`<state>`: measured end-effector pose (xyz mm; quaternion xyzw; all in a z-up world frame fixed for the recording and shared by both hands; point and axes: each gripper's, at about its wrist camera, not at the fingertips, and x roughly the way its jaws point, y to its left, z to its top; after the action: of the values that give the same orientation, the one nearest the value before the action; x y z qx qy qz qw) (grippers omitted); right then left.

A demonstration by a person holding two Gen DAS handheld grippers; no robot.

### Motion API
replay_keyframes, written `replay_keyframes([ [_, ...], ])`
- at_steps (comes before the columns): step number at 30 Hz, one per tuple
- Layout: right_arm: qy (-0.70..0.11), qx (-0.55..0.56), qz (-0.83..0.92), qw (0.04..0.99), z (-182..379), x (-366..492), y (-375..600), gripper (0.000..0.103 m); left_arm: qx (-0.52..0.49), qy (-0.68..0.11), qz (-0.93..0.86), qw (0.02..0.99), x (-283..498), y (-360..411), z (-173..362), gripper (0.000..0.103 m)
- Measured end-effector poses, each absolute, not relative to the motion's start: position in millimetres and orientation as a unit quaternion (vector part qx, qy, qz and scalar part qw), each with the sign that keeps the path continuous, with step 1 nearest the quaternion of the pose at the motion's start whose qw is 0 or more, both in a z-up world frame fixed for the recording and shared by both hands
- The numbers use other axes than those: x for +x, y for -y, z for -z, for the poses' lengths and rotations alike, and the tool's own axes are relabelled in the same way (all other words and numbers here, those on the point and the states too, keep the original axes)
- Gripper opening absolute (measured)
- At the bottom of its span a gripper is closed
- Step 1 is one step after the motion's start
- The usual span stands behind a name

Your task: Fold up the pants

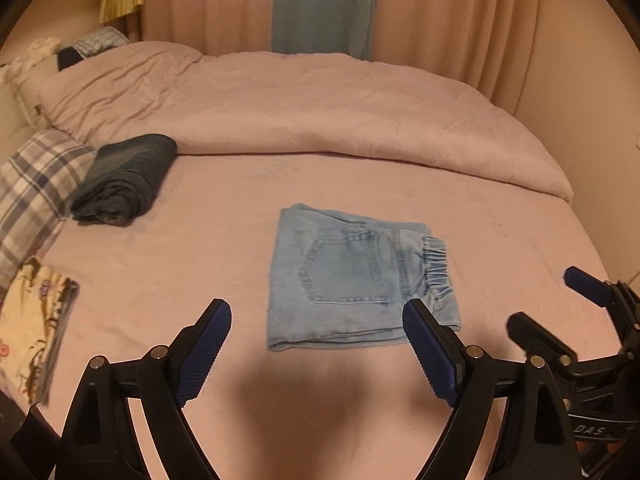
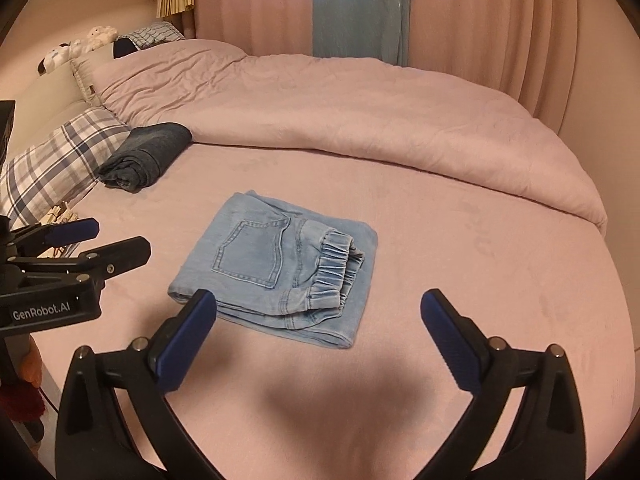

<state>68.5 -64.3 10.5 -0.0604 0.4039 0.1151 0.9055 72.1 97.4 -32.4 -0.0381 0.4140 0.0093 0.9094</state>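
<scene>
Light blue denim pants [image 1: 352, 280] lie folded into a compact rectangle on the pink bed sheet [image 1: 160, 260], back pocket up and elastic cuffs on the right. They also show in the right wrist view [image 2: 276, 264]. My left gripper [image 1: 316, 316] is open and empty, just in front of the pants' near edge. My right gripper [image 2: 320, 304] is open and empty, also in front of the pants. The right gripper shows in the left wrist view [image 1: 544, 300] at the right, and the left gripper shows in the right wrist view [image 2: 116, 236] at the left.
A folded dark denim garment [image 1: 124, 180] lies at the back left beside a plaid pillow [image 1: 36, 184]. A pink duvet [image 1: 320, 112] covers the far half of the bed. A floral book [image 1: 32, 328] lies at the left edge. Curtains [image 1: 320, 4] hang behind.
</scene>
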Motion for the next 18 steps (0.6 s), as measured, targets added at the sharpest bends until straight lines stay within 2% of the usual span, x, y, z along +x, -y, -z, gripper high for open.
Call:
replay_keyframes([
  [18, -0.393, -0.033, -0.129, 0.910, -74, 52, 57, 0.103, -0.018, -0.384, -0.030, 0.923, 50, -105, -25, 0.088],
])
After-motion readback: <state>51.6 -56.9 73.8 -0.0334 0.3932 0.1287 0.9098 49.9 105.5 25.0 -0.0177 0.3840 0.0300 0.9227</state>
